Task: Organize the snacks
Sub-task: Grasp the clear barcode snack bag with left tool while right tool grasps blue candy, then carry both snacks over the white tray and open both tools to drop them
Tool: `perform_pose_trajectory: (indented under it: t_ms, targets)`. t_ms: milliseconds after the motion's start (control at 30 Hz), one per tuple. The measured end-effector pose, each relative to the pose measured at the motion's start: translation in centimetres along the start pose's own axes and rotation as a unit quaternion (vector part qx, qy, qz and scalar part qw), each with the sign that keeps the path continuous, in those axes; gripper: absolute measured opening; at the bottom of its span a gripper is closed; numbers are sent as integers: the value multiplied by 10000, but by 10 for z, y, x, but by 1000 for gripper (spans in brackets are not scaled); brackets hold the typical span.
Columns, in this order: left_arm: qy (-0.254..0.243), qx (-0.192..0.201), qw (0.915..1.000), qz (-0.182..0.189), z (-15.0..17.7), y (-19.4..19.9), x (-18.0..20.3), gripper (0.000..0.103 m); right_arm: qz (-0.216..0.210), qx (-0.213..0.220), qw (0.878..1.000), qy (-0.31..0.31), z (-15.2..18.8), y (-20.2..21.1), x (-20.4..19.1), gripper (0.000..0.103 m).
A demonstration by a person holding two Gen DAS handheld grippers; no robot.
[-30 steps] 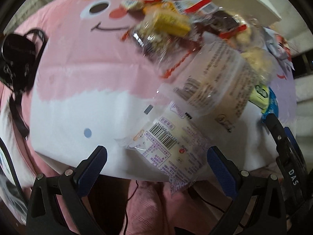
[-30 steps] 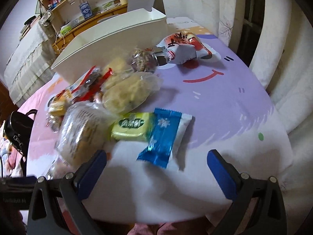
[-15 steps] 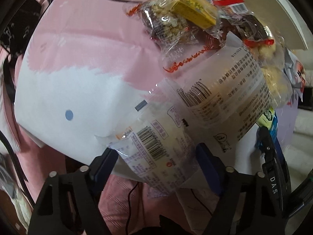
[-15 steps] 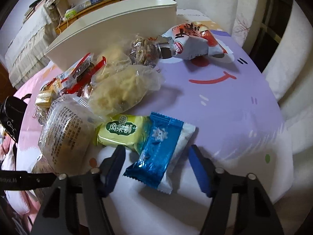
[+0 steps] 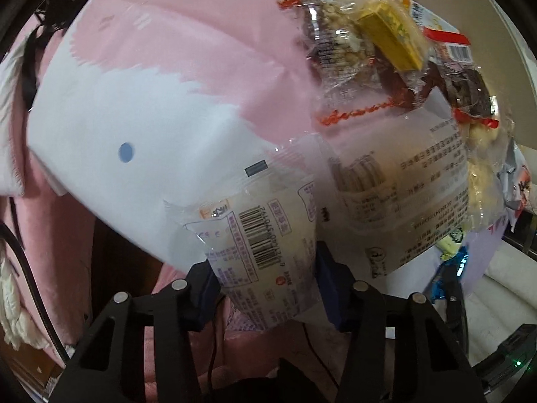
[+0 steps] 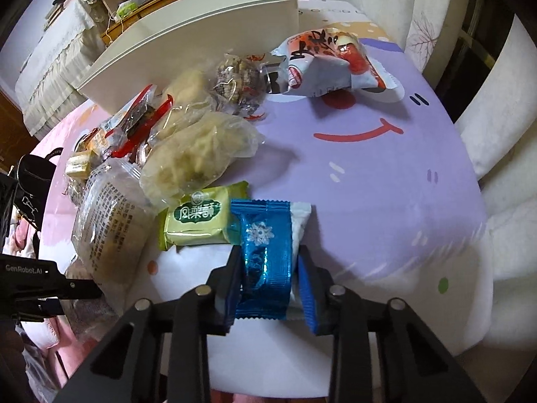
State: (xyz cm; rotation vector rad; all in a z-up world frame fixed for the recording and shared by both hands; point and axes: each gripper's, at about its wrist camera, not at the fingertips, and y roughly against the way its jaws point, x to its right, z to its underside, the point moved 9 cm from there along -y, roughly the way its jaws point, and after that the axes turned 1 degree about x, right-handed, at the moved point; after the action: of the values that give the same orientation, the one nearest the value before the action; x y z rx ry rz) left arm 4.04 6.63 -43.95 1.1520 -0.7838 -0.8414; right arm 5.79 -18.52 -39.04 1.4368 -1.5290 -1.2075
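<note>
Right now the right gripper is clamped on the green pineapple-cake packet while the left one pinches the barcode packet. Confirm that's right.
Not quite. In the right wrist view the right gripper is clamped on the blue snowflake packet; the green pineapple-cake packet lies beside it, ungripped. The left gripper does pinch the barcode packet.

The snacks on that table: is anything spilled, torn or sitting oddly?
Nothing looks spilled or torn. The snacks lie in a loose heap beside the white bin, not in it. The barcoded white packet hangs over the table's near edge, pinched by the left tool. The right tool pinches the blue snowflake packet.
</note>
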Motion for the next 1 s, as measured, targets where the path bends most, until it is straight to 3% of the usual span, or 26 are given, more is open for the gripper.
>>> perform_pose_trajectory:
  t_ms: [200, 433, 700, 1000]
  targets:
    - [190, -232, 9990, -323, 15, 8, -19, 49, -270, -128, 9992, -254, -4, 11, 12, 31]
    - [46, -52, 9999, -127, 19, 41, -19, 49, -284, -158, 9987, -401, -11, 38, 28, 31]
    - [-545, 404, 9977, 85, 6, 100, 4, 49, -356, 68, 9978, -557, -30, 69, 28, 31]
    - [-1502, 723, 9857, 253, -44, 185, 57, 49, -295, 591, 9945, -807, -75, 98, 23, 31]
